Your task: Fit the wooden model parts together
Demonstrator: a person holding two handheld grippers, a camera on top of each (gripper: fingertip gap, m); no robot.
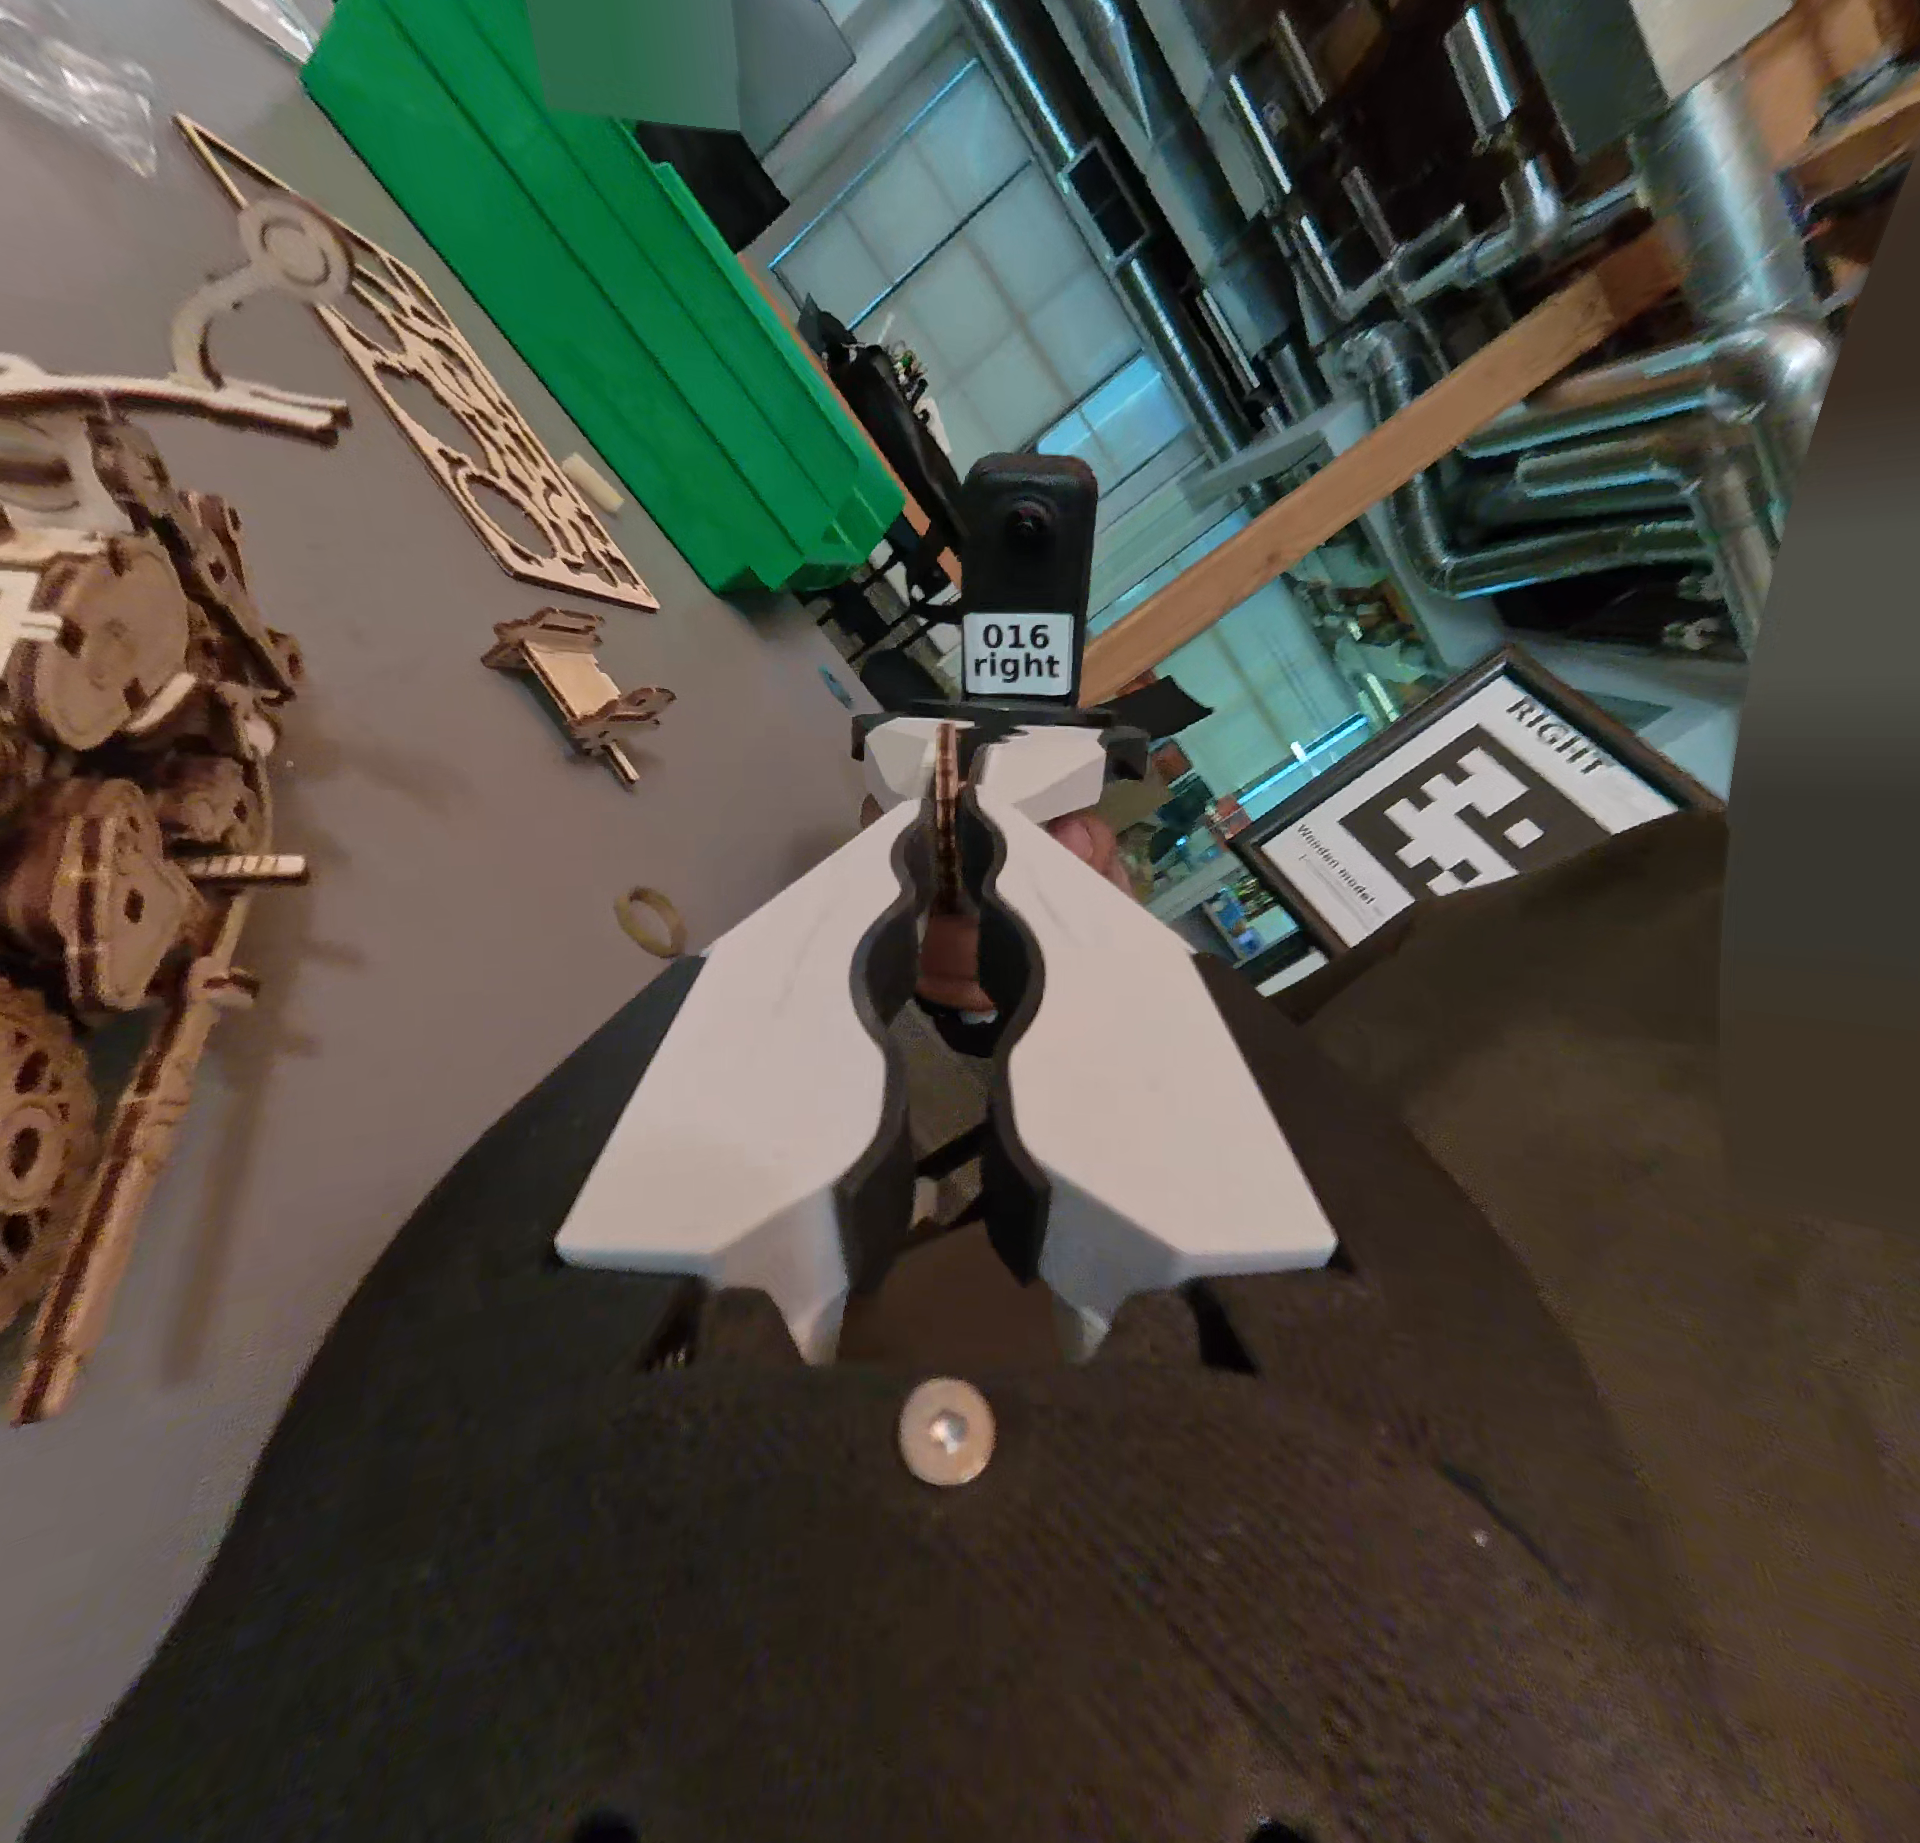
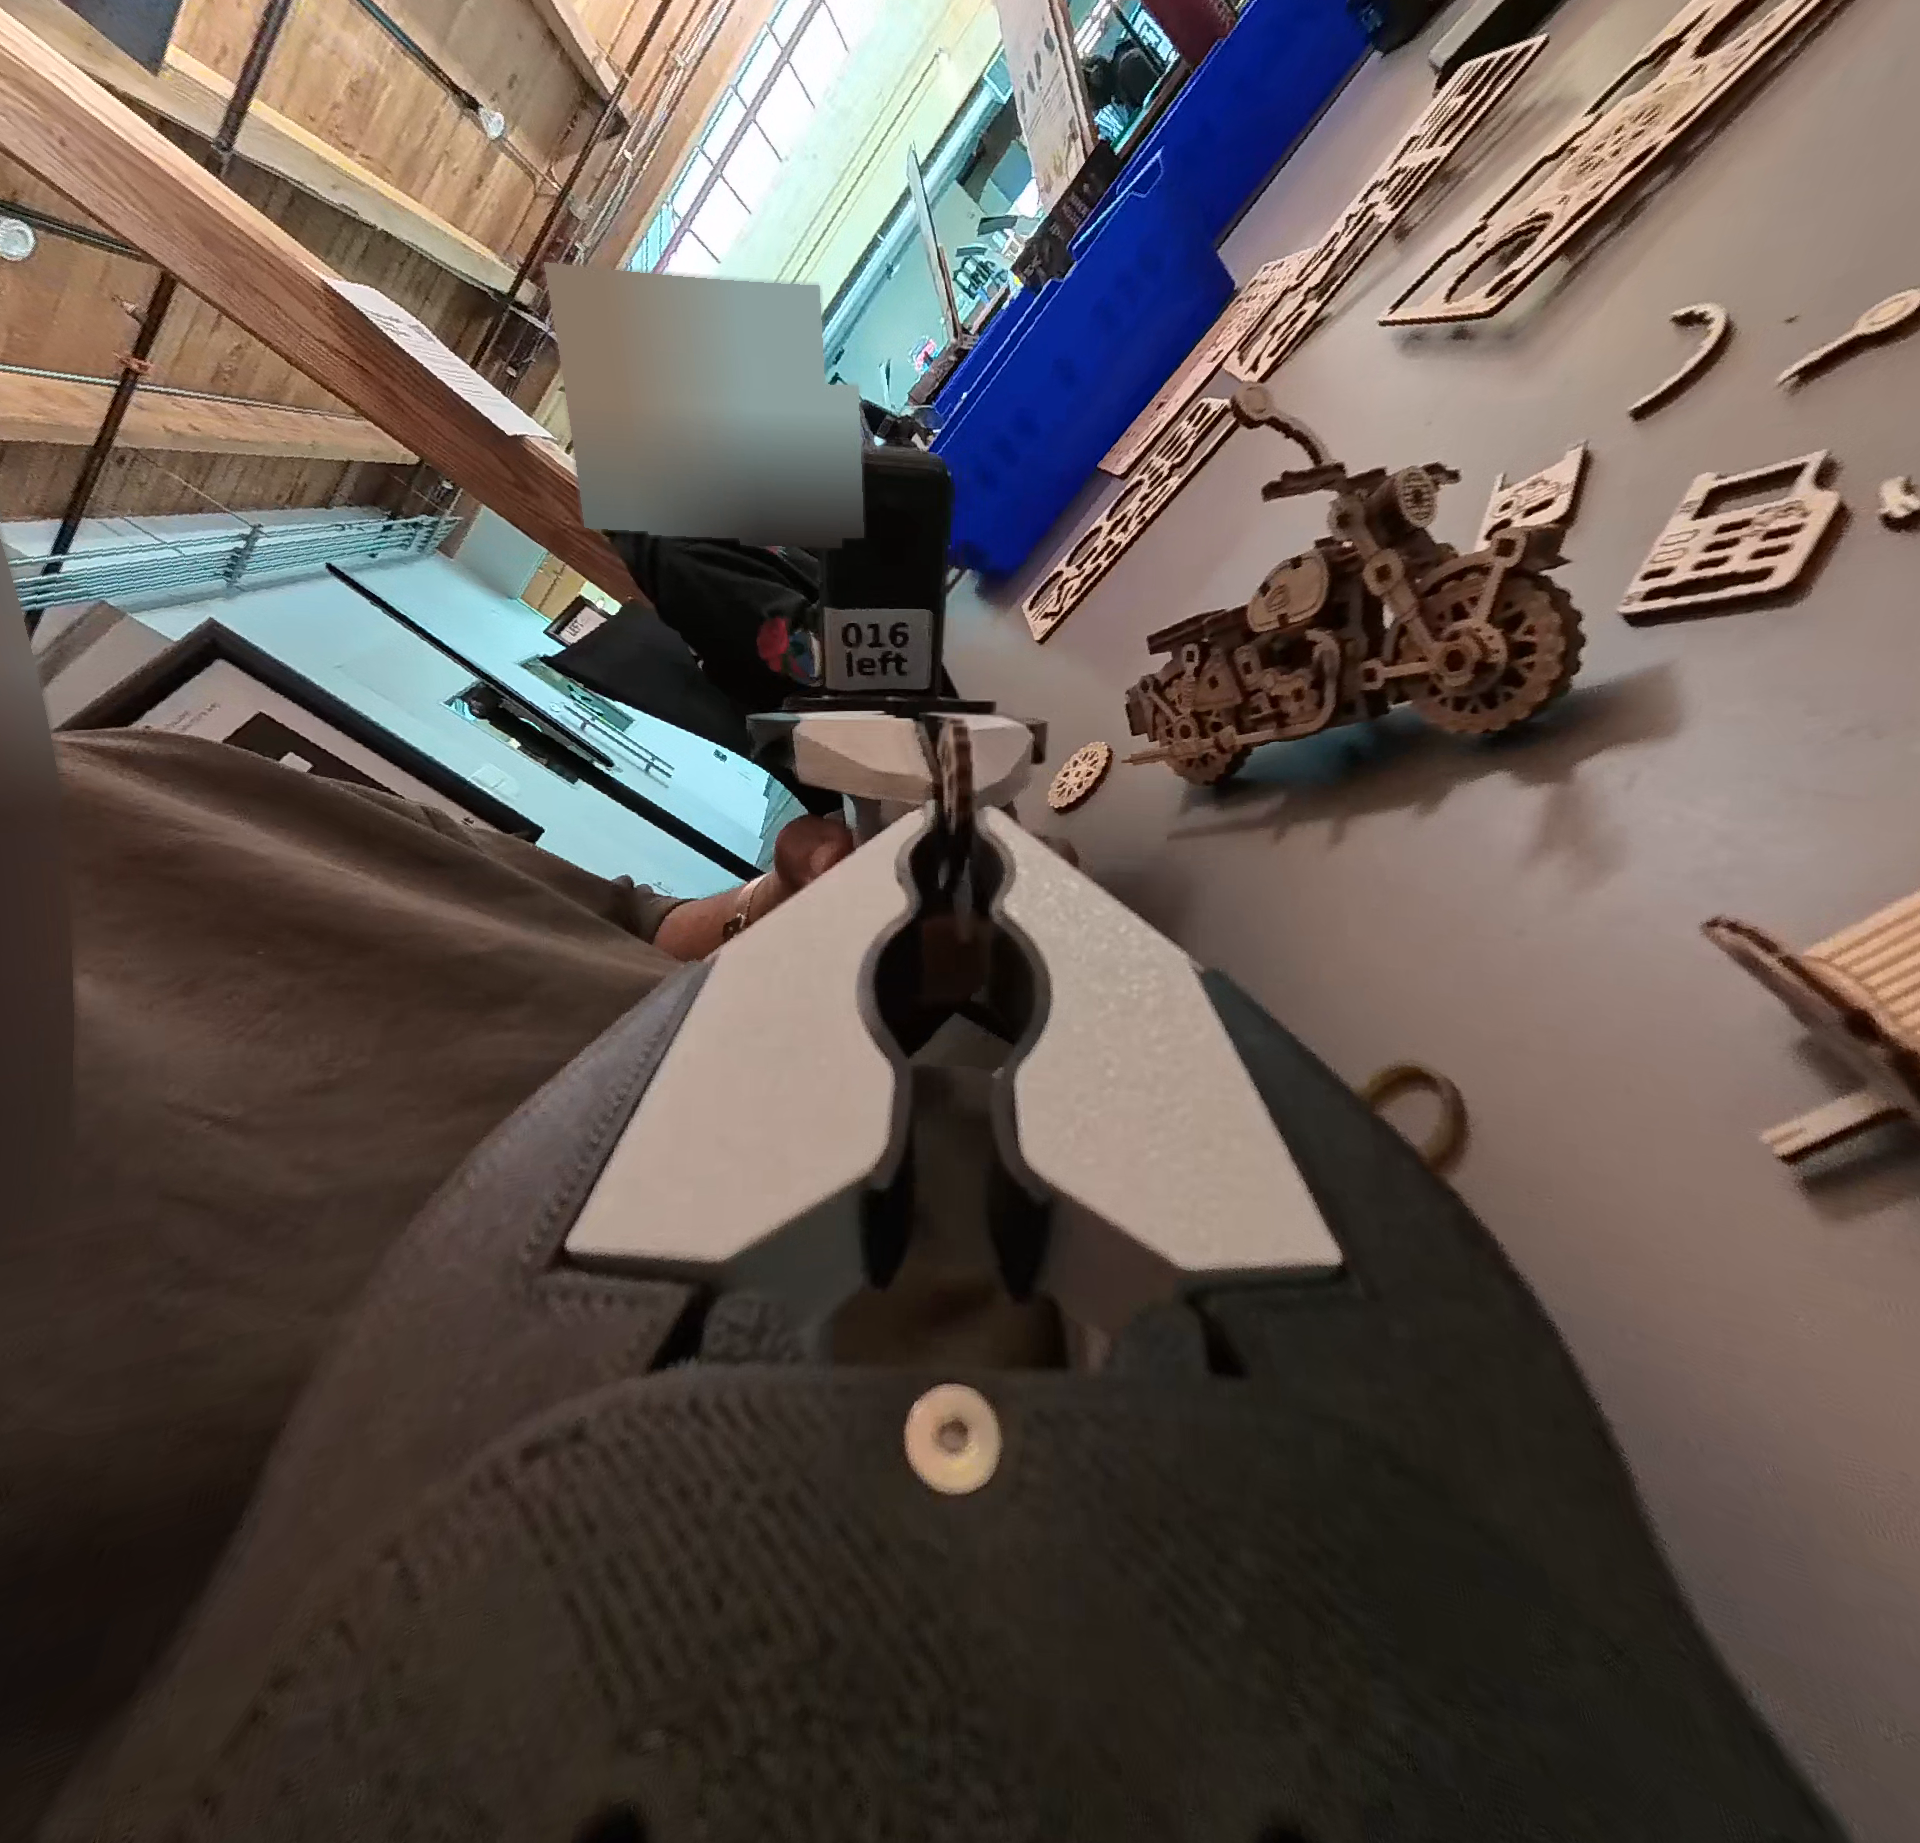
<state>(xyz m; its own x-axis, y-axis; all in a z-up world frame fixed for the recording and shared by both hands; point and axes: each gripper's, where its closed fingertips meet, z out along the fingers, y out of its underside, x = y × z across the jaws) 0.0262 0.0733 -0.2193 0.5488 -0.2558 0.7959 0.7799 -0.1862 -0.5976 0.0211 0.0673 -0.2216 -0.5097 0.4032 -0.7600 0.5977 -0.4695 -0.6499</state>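
Observation:
My left gripper [image 1: 943,819] and my right gripper [image 1: 982,759] are held tip to tip above the grey table [image 1: 436,858]. A thin wooden disc [image 1: 947,780], seen edge-on, spans the gap between the two pairs of white fingers. A darker brown stub [image 1: 951,952] sits in the hollow between my left fingers. In the right wrist view my right gripper [image 2: 951,829] faces my left gripper [image 2: 914,759], with the perforated disc [image 2: 954,767] between them and a brown stub [image 2: 943,946] in its own hollow. Both grippers look shut on this small wooden part.
A built wooden motorcycle [image 2: 1351,630] stands on the table, with a small loose gear [image 2: 1078,775] beside it. Cut-out plywood sheets [image 1: 468,411], a small sub-assembly [image 1: 582,681] and a ring [image 1: 649,918] lie about. A green bin [image 1: 582,266] and a blue bin [image 2: 1091,339] line the far edge. The tips of both grippers are at nearly the same place. Both grippers' tips are roughly 11 centimetres from the built wooden motorcycle [image 2: 1351,630]. Seen from the left wrist view [image 1: 190,671] as well.

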